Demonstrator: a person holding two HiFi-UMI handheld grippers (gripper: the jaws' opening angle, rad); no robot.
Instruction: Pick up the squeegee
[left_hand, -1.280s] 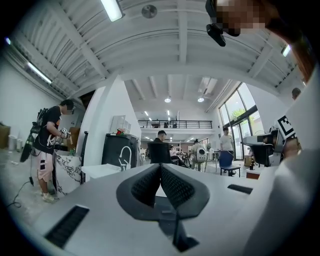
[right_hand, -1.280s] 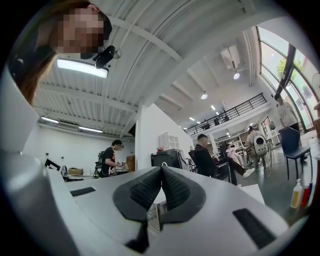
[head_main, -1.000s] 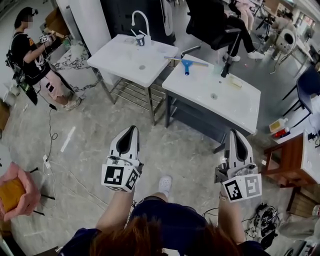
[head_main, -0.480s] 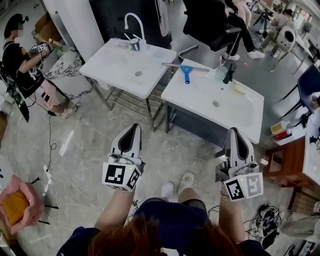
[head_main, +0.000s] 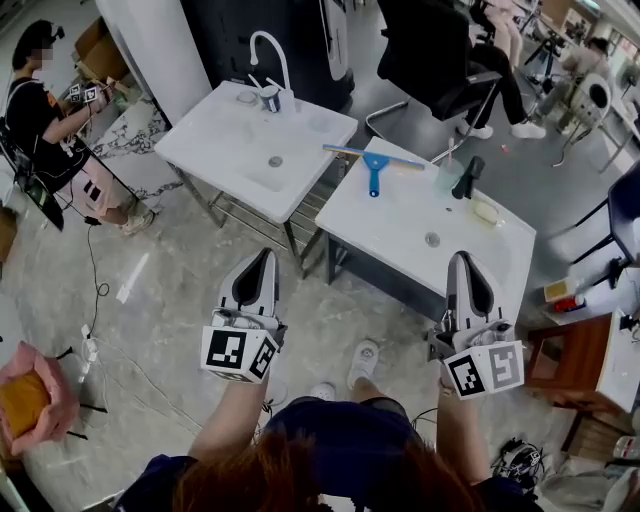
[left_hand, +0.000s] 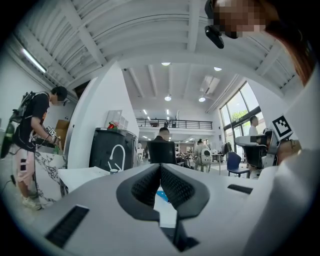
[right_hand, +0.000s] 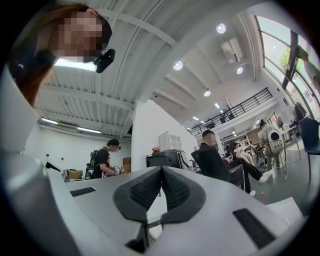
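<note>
- Blue squeegee (head_main: 375, 168) lies flat on the right-hand white washstand (head_main: 400, 225), at its far left corner. Blade runs across the edge, handle points back toward the wearer.
- L gripper (head_main: 266, 257): jaws pressed together tip to tip, nothing btwn them. It's held out over the marble floor (head_main: 170, 300), short of both stands.
- R gripper (head_main: 459, 259): jaws likewise closed, holding nothing. From the head view its tip shows against the washstand's near edge.
- Squeegee is well apart from both grippers and untouched.
- Same washstand: black tap (head_main: 468, 177) at the far side, yellow bar (head_main: 486, 211) just beside it, drain (head_main: 432, 240) mid-top.
- 2nd washstand (head_main: 230, 150) stands to the left w/ a white curved tap (head_main: 268, 45) and a cup (head_main: 268, 98) at its back.
- Black office chair (head_main: 440, 55) is behind the stands; a person (head_main: 40, 105) stands far left.
</note>
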